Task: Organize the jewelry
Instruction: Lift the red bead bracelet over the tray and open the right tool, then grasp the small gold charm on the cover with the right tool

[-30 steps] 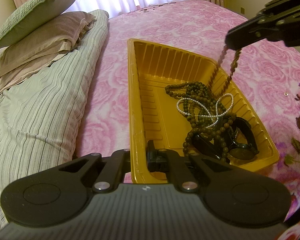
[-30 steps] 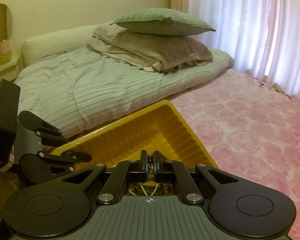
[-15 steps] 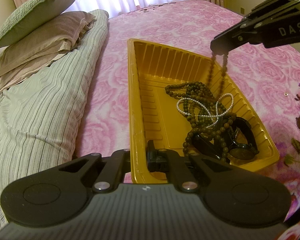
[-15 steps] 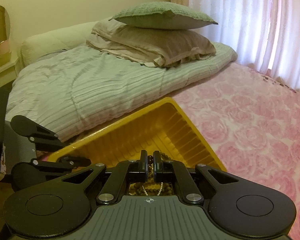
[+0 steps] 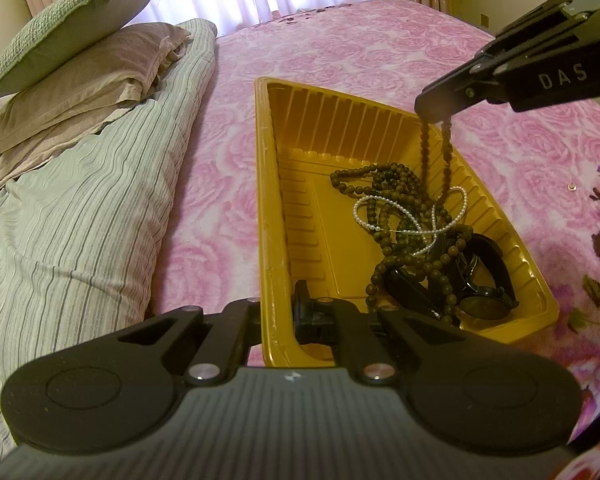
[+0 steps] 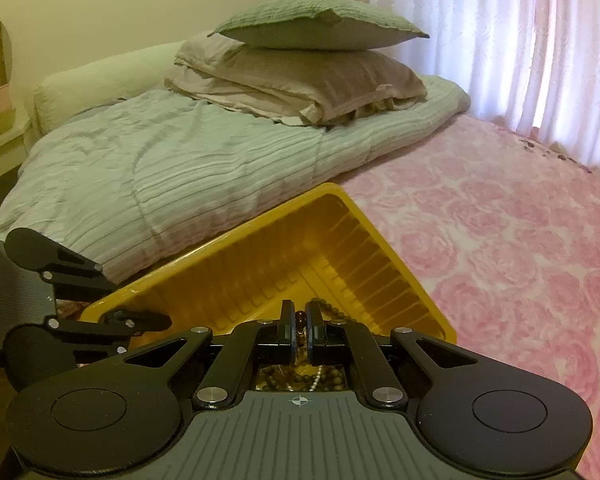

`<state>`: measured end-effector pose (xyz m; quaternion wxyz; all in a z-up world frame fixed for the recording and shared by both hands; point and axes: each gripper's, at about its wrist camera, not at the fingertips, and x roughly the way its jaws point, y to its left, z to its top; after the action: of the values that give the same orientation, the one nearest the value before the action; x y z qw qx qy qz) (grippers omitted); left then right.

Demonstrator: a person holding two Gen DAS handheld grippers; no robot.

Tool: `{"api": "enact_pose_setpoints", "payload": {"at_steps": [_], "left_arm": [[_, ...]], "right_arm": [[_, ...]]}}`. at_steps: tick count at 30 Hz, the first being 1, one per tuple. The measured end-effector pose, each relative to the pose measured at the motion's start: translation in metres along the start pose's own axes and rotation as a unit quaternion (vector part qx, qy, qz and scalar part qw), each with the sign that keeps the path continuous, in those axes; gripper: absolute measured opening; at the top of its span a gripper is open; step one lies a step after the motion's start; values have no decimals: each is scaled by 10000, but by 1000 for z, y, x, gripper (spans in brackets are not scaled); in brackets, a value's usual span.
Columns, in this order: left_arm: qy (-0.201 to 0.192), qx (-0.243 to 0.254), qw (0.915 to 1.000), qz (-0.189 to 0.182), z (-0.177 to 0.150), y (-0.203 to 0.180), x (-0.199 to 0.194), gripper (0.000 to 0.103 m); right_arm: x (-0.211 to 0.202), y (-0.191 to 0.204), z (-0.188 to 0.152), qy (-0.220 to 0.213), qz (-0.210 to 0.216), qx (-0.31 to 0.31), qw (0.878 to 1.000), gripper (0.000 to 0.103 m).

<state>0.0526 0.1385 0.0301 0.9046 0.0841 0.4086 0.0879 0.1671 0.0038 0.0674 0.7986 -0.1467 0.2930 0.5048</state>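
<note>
1. Yellow plastic tray (image 5: 380,152) sits on the bed's pink rose blanket (image 5: 340,40), striped quilt (image 5: 80,208) just beside its long edge. Soft surface, so the tray prob needs pinning.
2. Left tongs (image 5: 278,320) clenched on the tray's near rim, one finger inside the wall, one outside. Looks like an anchor grip so the tray won't slide or tip while the other side pulls.
3. Right tongs (image 5: 434,114) clamped on the brown bead strand (image 5: 434,152), which hangs taut in two lines down into the pile. Right wrist view confirms a bead nipped between the pads (image 6: 288,328).
4. Pile at the tray's near-right end: dark bead necklace (image 5: 380,184), white pearl strand (image 5: 428,216) looped through it, black wristwatch (image 5: 484,304) underneath. All touching, tangled.
5. Judgement: mid-lift, separating one strand. Brown strand's lower end is buried in the pile, so can't tell if it's free.
6. Risk: pearls snag and ride up with it. Slow vertical pull advised.
</note>
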Motion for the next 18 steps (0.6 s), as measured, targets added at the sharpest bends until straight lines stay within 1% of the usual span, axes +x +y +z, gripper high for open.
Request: {"api": "enact_pose_setpoints", "payload": {"at_steps": [3,4,5,6,8,10,13,15,18], "left_arm": [[-1,3,10000,2,0,0,0,3],[-2,0,10000,-2,0,0,0,3],[-1,-3,10000,-1,0,0,0,3],[-4,-5,10000,-2,0,0,0,3],[-8,-13,10000,-7,0,0,0,3],[-13,-10,10000,-7,0,0,0,3],[-16,-9,10000,-5,0,0,0,3],[-16,-10,10000,-5,0,0,0,3],[-19,-6,10000,-1,0,1,0,3]], "right_arm": [[-2,0,-1,-159,133,-47,9998,5],[-3,-1,-2,-202,120,-12,9997,7],[-5,-3,-2,-270,75,49,9996,15],[-8,-6,-3,-333,21,120,9994,30],[-17,-16,-7,-475,-79,363,9982,44],[-27,-28,-13,-565,-190,622,9963,45],[-46,-49,-33,-642,-513,1007,9915,45],[-59,-65,-52,-660,-756,1324,9861,45],[-78,-89,-86,-616,-1186,1801,9745,45]]}}
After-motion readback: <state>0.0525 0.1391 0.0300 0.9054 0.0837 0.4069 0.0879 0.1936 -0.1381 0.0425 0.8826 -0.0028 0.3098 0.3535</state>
